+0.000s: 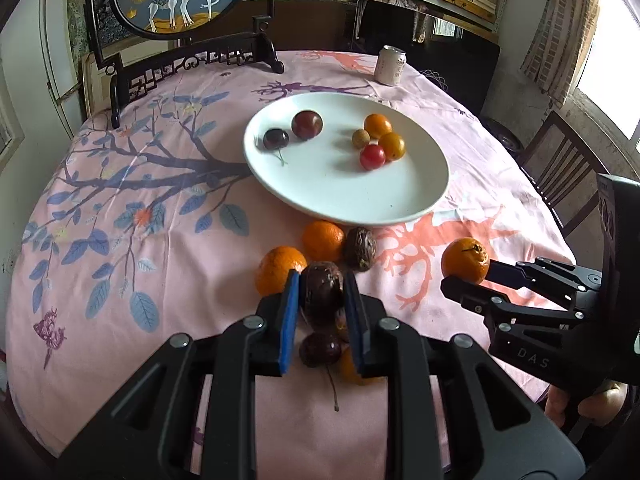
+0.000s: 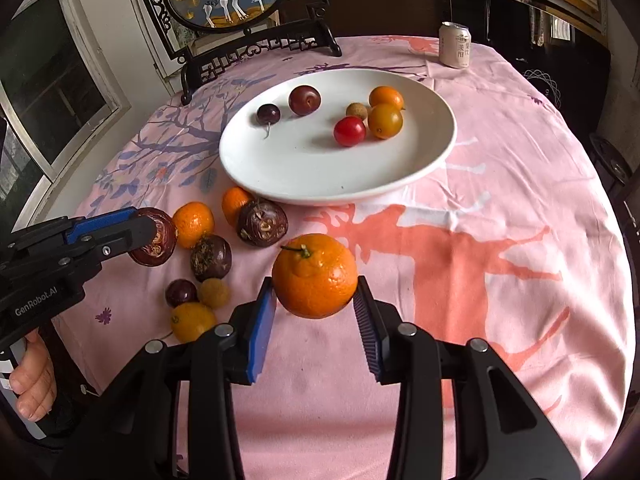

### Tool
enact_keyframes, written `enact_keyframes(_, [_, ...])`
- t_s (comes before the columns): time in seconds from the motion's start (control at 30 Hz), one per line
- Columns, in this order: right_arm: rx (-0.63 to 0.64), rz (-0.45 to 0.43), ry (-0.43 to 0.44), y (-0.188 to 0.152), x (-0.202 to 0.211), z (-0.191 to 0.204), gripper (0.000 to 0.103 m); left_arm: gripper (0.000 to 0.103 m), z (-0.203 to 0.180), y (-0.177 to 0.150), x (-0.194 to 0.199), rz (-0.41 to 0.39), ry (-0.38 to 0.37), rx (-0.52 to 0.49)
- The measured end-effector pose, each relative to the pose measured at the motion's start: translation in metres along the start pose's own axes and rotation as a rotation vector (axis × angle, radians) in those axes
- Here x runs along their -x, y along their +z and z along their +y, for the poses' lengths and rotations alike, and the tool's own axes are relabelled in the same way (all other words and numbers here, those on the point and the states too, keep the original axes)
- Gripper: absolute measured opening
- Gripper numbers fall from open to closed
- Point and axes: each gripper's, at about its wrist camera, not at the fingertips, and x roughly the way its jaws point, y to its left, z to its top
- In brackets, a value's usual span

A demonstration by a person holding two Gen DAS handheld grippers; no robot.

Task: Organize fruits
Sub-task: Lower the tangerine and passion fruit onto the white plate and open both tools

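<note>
On a pink-clothed bench [image 2: 520, 160], the left hand-held gripper [image 1: 322, 294] is pinching a dark, wrinkled round fruit [image 1: 322, 292] between its blue pads, blocking much of the loose pile beneath: only parts of a cherry [image 1: 320, 350] and a small orange fruit [image 1: 350, 368] are showing between its arms. Farther right, the right hand-held gripper [image 2: 316, 300] is clamping a stemmed mandarin [image 2: 315, 276] clear of the cloth. Behind, a white plate [image 2: 320, 184] is carrying six small fruits. Only fingers of each hand are showing at the frame edges.
</note>
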Motion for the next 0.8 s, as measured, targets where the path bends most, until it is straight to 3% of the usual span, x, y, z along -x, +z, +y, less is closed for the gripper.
enact_keyframes(0.17, [0.028, -0.020, -0.041, 0.046, -0.012, -0.007, 0.040, 0.022, 0.010, 0.064, -0.019, -0.009, 0.012, -0.013])
enact_keyframes(0.37, [0.022, -0.022, -0.154, 0.106, -0.049, -0.043, 0.040, 0.022, 0.003, 0.133, -0.092, 0.063, 0.037, -0.021])
enact_keyframes(0.53, [0.019, 0.012, -0.188, 0.135, -0.079, -0.067, 0.040, 0.022, 0.001, 0.150, -0.144, 0.130, 0.050, -0.009])
enact_keyframes(0.7, [0.025, 0.001, -0.192, 0.144, -0.087, -0.074, 0.040, 0.023, -0.004, 0.153, -0.161, 0.143, 0.047, -0.019])
enact_keyframes(0.77, [0.040, -0.009, -0.203, 0.145, -0.088, -0.073, 0.048, 0.029, -0.005, 0.155, -0.161, 0.131, 0.045, -0.021])
enact_keyframes(0.8, [0.046, -0.019, -0.209, 0.146, -0.087, -0.071, 0.058, 0.036, -0.005, 0.156, -0.159, 0.125, 0.048, -0.023])
